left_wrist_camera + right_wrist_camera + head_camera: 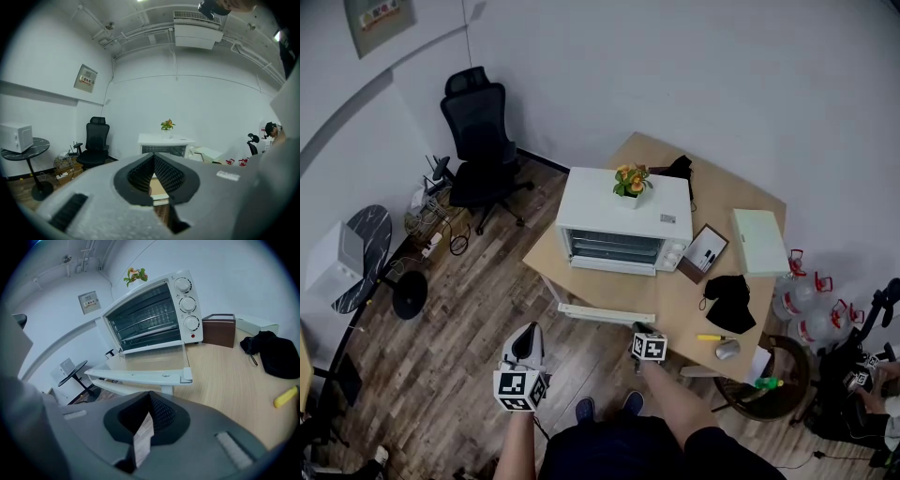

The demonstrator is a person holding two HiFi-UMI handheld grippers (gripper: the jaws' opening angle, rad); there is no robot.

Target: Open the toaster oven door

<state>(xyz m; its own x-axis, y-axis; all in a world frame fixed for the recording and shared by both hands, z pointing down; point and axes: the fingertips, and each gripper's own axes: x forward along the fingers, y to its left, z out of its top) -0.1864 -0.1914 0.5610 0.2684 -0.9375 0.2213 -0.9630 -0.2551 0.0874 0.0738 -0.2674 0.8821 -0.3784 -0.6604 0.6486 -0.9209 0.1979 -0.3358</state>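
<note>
Holding my left gripper (153,157) and right gripper (150,397) closed and empty, ribbed pads together. At twelve o'clock the boxy white toaster oven (150,310) has its glass door (150,363) lying flat, just beyond my right gripper.

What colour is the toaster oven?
The boxy countertop toaster oven is white, clearest in the right gripper view.

Grey left tool (528,330) and right tool (639,330) carry marker cubes (520,390); dark shorts (609,448).
</note>
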